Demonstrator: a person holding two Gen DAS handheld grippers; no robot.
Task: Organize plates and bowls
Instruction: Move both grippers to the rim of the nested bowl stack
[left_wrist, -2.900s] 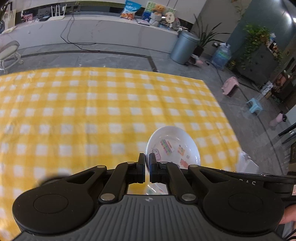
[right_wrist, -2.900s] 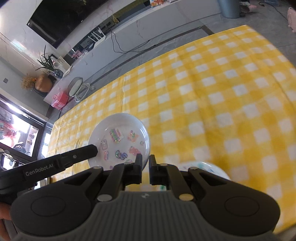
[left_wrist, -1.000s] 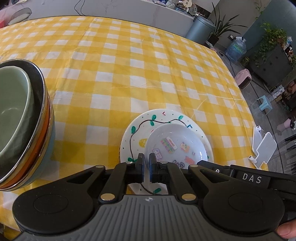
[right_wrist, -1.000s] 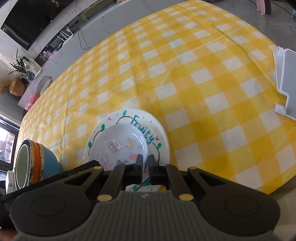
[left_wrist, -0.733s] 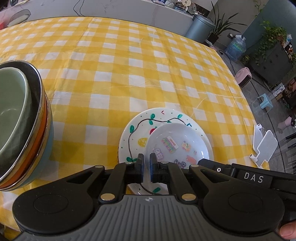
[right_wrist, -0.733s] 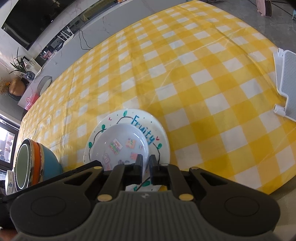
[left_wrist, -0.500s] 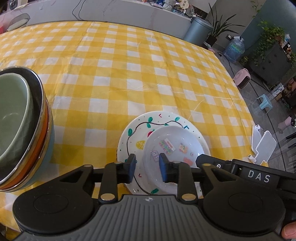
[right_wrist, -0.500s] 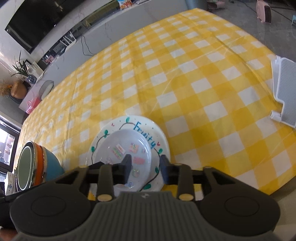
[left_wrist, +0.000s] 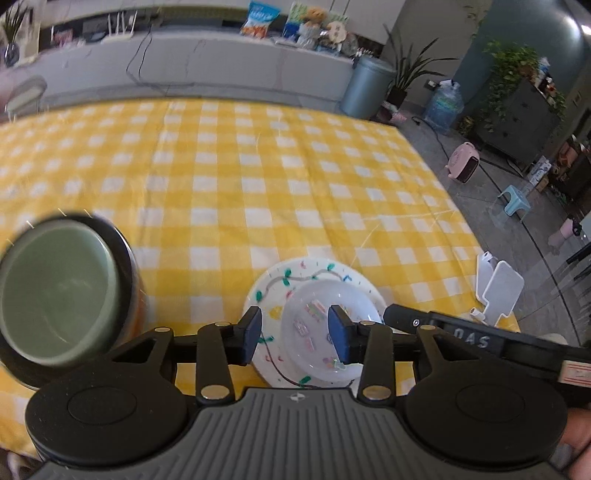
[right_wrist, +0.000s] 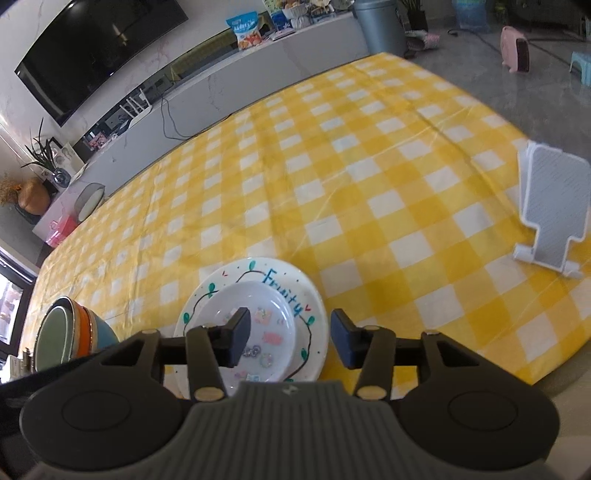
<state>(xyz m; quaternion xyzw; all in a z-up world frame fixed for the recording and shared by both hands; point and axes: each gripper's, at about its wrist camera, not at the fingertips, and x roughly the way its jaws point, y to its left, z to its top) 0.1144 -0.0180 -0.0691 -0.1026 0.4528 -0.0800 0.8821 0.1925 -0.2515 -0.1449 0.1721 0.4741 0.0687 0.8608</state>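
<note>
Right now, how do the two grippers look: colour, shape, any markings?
Both are alike. The left gripper and right gripper each have a grey ribbed body with a small round logo, two black round housings, black link arms with silver pivot pins, and dark blue finger pads. In the left view, the right gripper's side bears pale letters "DAS". No cables or sleeves show.
</note>
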